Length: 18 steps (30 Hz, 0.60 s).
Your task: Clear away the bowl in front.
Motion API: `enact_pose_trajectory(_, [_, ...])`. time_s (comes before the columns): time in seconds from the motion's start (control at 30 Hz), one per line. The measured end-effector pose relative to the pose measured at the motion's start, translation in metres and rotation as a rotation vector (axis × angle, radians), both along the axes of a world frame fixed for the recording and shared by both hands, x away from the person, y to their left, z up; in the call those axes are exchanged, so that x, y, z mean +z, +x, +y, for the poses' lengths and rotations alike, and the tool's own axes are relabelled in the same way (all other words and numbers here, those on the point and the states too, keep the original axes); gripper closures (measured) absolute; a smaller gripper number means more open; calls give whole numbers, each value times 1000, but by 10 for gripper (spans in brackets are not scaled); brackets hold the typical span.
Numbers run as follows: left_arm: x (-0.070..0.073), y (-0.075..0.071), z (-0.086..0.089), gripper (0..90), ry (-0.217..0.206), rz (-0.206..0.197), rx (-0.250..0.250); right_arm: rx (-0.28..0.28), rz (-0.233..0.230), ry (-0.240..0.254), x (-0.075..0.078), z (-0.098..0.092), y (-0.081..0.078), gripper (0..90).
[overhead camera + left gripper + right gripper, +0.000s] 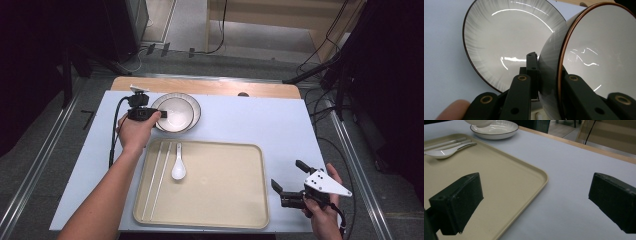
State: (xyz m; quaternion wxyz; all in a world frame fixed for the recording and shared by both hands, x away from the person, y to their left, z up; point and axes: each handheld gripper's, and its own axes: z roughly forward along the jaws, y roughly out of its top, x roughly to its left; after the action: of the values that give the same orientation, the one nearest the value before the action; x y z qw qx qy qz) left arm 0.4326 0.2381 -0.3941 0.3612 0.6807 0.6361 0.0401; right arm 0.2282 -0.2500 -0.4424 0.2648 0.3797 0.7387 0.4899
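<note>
Left gripper point(549, 82) fingers pinch the bowl point(599, 50) rim (plate point(499, 37) beneath); right gripper point(536, 202) fingers gape, empty.

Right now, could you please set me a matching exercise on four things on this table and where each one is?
Things:
1. bowl
2. plate
3. spoon
4. right hand-held gripper

Places or states:
A. lying on the tray beside the chopsticks
B. open, beyond the tray's right edge
C. rim clamped in the left hand-held gripper
D. on the blue table top behind the tray

Pairs: 1-C, 2-D, 3-A, 4-B
</note>
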Motion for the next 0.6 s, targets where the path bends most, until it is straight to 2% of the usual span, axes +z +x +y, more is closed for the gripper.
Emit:
enact_pose_trajectory(0.43, [8, -21, 0, 823, -9, -12, -27, -2, 0, -3, 1, 1, -1, 0])
enact_pose_trajectory(0.6, [11, -30, 0, 823, 6, -18, -28, 0, -2, 4, 1, 1, -1, 0])
